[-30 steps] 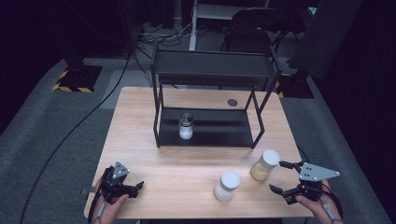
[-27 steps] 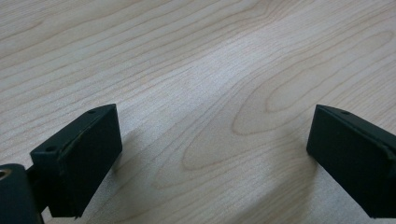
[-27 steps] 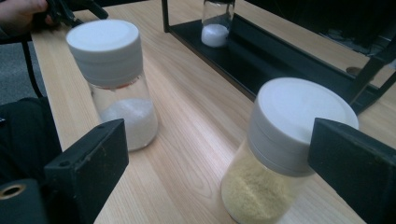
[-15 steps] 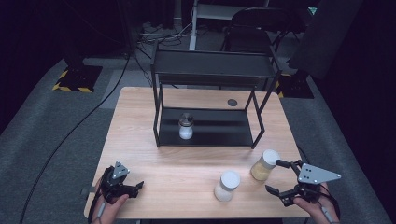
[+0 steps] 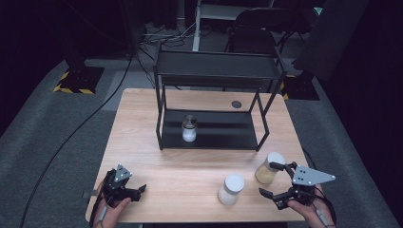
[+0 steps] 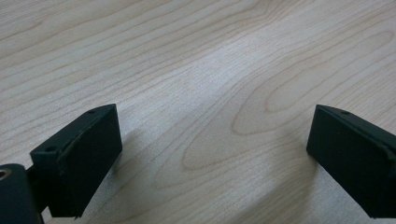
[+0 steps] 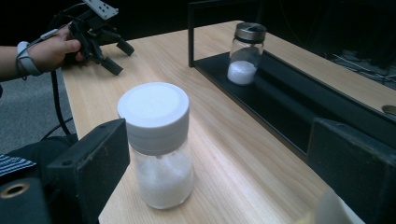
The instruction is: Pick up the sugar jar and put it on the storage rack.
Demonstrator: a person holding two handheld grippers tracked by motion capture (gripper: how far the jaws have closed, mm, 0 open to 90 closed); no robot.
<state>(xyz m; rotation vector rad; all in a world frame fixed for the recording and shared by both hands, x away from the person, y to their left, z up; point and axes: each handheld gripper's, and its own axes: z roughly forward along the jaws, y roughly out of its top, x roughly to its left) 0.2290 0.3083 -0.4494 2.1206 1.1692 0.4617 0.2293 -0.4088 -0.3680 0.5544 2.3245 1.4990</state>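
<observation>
A white-lidded jar of white powder stands near the table's front edge. A jar of yellowish powder stands to its right, and a third, metal-lidded jar sits on the black rack's lower shelf. My right gripper is open at the front right. Its jaws have just been closing a little. The white-lidded jar stands just ahead between them, nearer the left jaw and untouched. My left gripper rests open on the bare wood at the front left, with nothing between its jaws.
The two-tier black rack takes up the middle back of the wooden table. A small dark disc lies behind it. In the right gripper view, the yellowish jar shows as a blur beside the right jaw. Cables and chairs stand beyond the table.
My right gripper has moved a little to the left, towards the white-lidded jar. The left gripper and all three jars have stayed put.
</observation>
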